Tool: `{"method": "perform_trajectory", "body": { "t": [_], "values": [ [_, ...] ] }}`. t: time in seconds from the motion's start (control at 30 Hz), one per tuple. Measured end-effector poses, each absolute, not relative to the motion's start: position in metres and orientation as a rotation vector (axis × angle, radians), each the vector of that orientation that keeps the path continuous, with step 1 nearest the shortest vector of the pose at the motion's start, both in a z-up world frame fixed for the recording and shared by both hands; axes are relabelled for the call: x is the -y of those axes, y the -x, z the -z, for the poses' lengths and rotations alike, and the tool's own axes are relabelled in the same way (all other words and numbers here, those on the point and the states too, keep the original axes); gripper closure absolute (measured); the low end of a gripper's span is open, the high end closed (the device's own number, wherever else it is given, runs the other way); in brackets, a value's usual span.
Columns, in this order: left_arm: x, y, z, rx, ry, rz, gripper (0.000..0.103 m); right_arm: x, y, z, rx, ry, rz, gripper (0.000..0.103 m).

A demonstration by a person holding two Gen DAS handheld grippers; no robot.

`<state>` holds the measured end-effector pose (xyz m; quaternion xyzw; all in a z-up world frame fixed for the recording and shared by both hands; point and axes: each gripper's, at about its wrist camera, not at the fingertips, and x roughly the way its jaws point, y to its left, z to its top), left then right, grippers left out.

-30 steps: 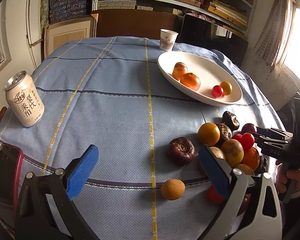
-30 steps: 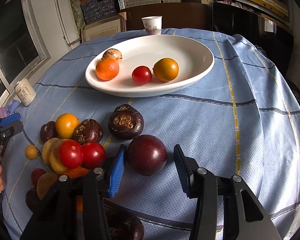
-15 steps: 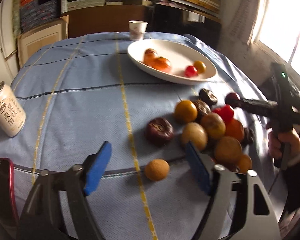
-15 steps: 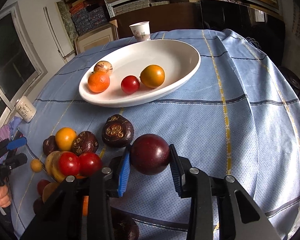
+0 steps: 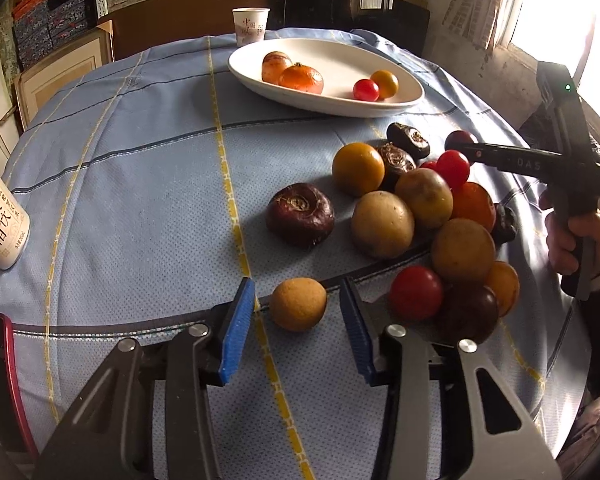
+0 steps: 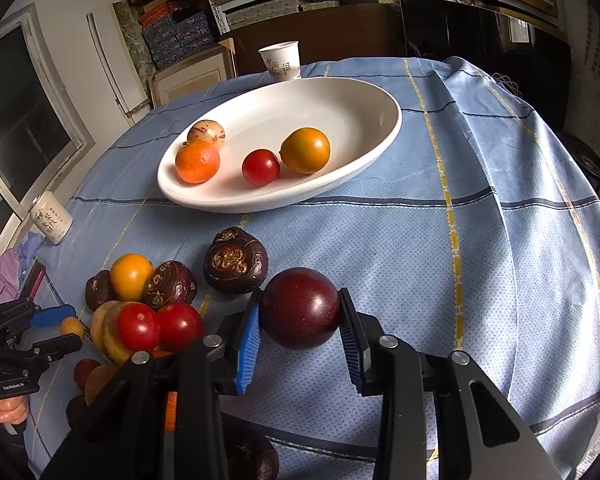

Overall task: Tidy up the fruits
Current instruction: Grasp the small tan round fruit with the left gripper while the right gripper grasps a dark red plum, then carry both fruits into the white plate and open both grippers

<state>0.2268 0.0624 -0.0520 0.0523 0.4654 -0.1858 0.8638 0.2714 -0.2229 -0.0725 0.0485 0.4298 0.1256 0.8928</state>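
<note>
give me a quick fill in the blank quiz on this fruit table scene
1. The white dish holds ____ pieces of fruit.
2. The right gripper is shut on a dark ____ plum.
3. The small tan fruit lies between the pads of the ____ gripper, with gaps on both sides.
4. Behind the dish stands a paper ____.

Missing words: four; red; left; cup

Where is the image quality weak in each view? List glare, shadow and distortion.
Left wrist view: the window at the upper right is blown out to white, and the tablecloth bulges under fisheye bend. Right wrist view: even light and sharp, soft shadows inside the white dish, dark vignette in the corners, shelves curved.
</note>
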Motion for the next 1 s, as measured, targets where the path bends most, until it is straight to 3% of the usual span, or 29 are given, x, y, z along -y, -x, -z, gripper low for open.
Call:
{"method": "perform_trajectory", "body": {
  "t": [0.47,0.57,0.73,1.0],
  "values": [
    [-0.061,-0.228,0.056,-0.984,-0.134,0.38,0.069,0.225,-0.272,0.073,-0.895,-0.103,-0.256,0.066],
    [-0.06,-0.228,0.056,-0.984,-0.136,0.383,0.075,0.225,-0.272,0.073,-0.894,-0.102,-0.255,0.066],
    [-0.06,-0.226,0.054,-0.976,-0.137,0.378,0.075,0.225,-0.271,0.072,-0.884,-0.099,-0.253,0.066],
    [-0.053,-0.246,0.006,-0.883,-0.108,0.409,0.075,0.228,-0.28,0.042,-0.811,-0.118,-0.27,0.066]
  ]
}}
